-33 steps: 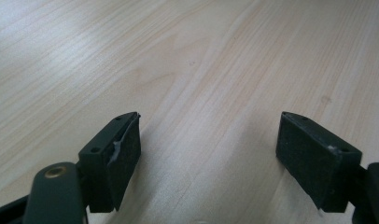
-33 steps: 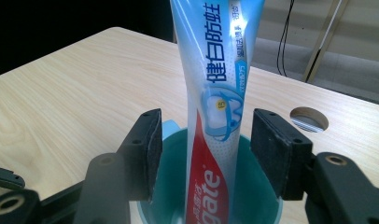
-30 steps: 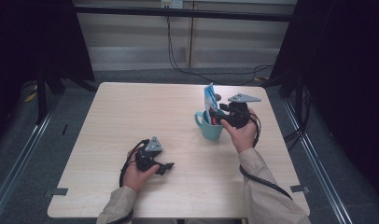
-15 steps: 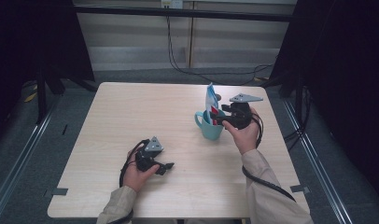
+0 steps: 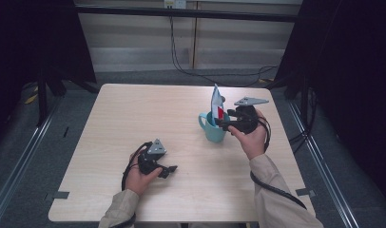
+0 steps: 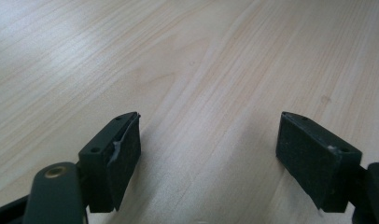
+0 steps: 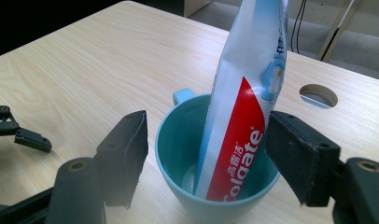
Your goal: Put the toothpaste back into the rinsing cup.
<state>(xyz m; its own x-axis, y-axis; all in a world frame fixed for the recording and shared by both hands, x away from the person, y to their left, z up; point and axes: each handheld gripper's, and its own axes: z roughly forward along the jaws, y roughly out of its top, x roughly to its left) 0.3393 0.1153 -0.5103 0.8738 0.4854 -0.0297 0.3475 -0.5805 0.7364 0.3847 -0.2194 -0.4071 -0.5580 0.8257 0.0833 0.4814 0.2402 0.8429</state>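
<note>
Teal mug [image 7: 215, 186] holds a "Colgate" toothpaste tube [image 7: 246, 107]; both grippers' jaws stand apart.

Glossy teal mug [image 7: 215, 186] on matt wood-grain table [image 7: 85, 70].

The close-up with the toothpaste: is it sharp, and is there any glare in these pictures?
Right gripper view: toothpaste tube lettering is crisp; the near jaws look soft. Left gripper view: pale glare on the table at upper left. High view: dark surroundings, evenly lit tabletop.
</note>
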